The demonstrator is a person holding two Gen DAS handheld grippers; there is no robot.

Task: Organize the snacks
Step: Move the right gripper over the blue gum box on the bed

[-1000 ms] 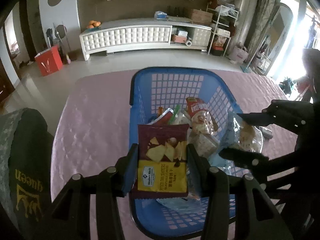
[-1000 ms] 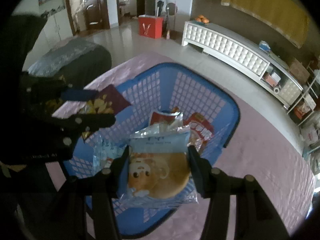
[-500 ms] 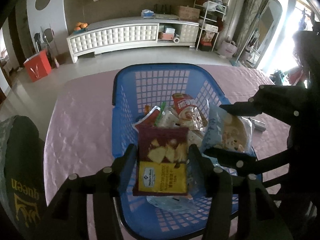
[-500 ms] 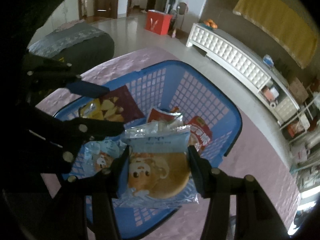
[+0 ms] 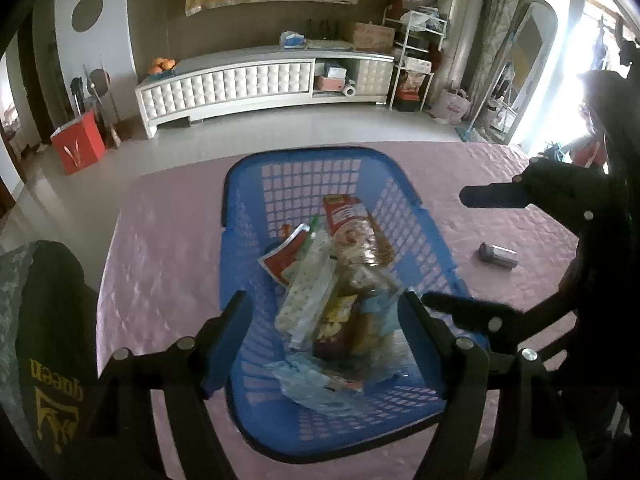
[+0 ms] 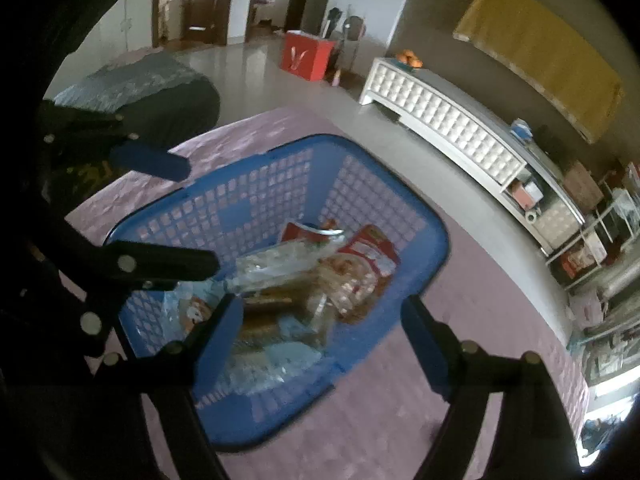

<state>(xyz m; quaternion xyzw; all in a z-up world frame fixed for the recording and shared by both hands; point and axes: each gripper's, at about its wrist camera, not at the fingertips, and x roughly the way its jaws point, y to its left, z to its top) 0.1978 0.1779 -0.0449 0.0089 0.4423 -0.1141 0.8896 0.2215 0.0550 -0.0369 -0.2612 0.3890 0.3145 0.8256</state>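
A blue plastic basket (image 5: 248, 184) stands on the pink-clothed table and also shows in the right wrist view (image 6: 432, 232). Several snack packets (image 5: 344, 280) lie piled inside it, among them a red packet (image 6: 372, 252) and a blue bread packet (image 6: 288, 356). My left gripper (image 5: 326, 324) is open and empty above the basket's near end. My right gripper (image 6: 320, 324) is open and empty above the basket too. Each gripper shows in the other's view, the right one (image 5: 472, 256) at the right and the left one (image 6: 180, 216) at the left.
A small grey object (image 5: 498, 256) lies on the pink tablecloth (image 5: 168, 248) right of the basket. A dark chair back (image 5: 44, 320) stands at the table's left edge. A white low cabinet (image 5: 240, 80) and a red box (image 5: 78, 148) stand far behind.
Both grippers have opened. The chips bag has dropped from the left gripper and the bread packet from the right one into the basket. Both grippers have pulled back slightly.
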